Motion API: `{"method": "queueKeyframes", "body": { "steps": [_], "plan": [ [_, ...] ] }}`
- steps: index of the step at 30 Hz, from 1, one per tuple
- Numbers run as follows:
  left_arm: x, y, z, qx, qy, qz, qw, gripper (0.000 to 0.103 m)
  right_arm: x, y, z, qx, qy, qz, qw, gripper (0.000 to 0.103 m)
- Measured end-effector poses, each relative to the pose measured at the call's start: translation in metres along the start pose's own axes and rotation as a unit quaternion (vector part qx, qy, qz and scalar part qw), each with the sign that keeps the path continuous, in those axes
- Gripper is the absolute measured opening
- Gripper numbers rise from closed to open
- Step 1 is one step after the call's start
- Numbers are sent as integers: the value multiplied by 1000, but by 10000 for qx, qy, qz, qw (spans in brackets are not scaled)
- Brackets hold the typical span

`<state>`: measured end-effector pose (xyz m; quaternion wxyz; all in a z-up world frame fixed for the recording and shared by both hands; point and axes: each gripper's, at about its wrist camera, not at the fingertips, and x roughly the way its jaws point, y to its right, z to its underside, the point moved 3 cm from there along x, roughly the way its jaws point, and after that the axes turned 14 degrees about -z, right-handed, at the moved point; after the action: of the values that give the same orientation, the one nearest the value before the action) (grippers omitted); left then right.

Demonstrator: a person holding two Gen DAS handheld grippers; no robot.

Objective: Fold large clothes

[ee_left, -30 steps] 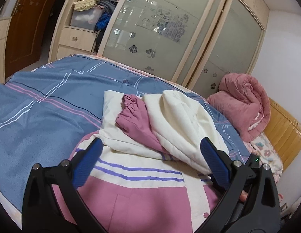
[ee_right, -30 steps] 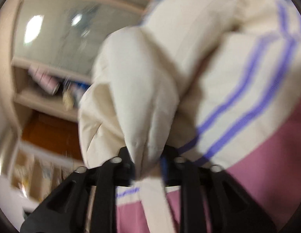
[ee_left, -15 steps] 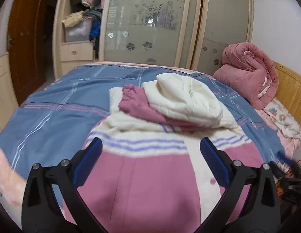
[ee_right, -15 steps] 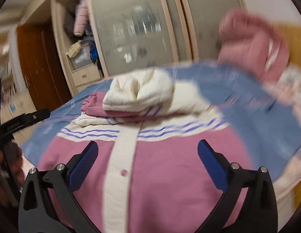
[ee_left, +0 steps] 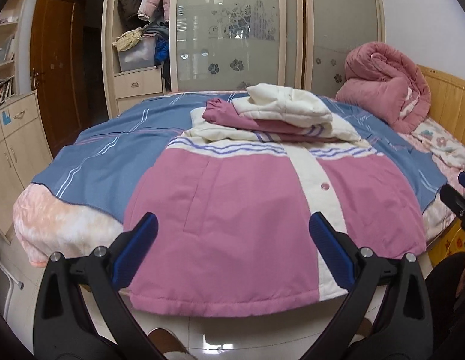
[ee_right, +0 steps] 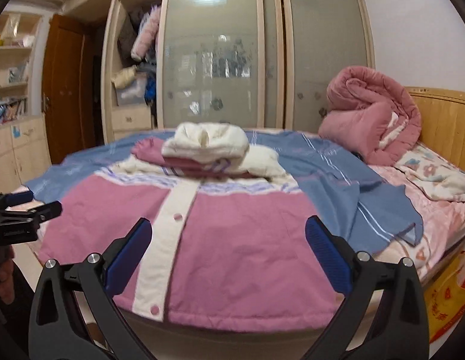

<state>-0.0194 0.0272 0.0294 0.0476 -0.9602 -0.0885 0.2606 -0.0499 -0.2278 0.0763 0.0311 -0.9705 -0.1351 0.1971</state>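
Left wrist view looks out low over the bed, a wide mattress under a smooth blue sheet with thin pale stripes, its near corner showing a fuzzy peach blanket. Behind it stands a pale wood wardrobe with frosted, flower-etched glass doors. A puffy quilted pink duvet sits rolled in a heap against the slatted wooden headboard. The jacket, padded and matte, lies flat on the near part of the bed with its hem hanging over the edge: a rose-pink body, a cream button strip with round pink snaps, thin violet stripes across a cream chest, and the sleeves and cream hood folded into a soft stack on top. The left tongs are tilted down above the hem, black arms spread wide, ribbed blue pads pinching nothing. In the right wrist view the right tongs hover likewise over the hem, spread fully and empty.
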Motion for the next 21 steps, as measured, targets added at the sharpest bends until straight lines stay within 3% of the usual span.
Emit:
{"method": "queueKeyframes", "body": {
  "steps": [8,21],
  "plan": [
    [2,-3,3,-22,3,-99,9999,101,-7,14,1,315,72,72,9995,102],
    [2,4,-1,-19,13,60,10000,101,-14,22,2,376,161,155,9990,102]
  ]
}}
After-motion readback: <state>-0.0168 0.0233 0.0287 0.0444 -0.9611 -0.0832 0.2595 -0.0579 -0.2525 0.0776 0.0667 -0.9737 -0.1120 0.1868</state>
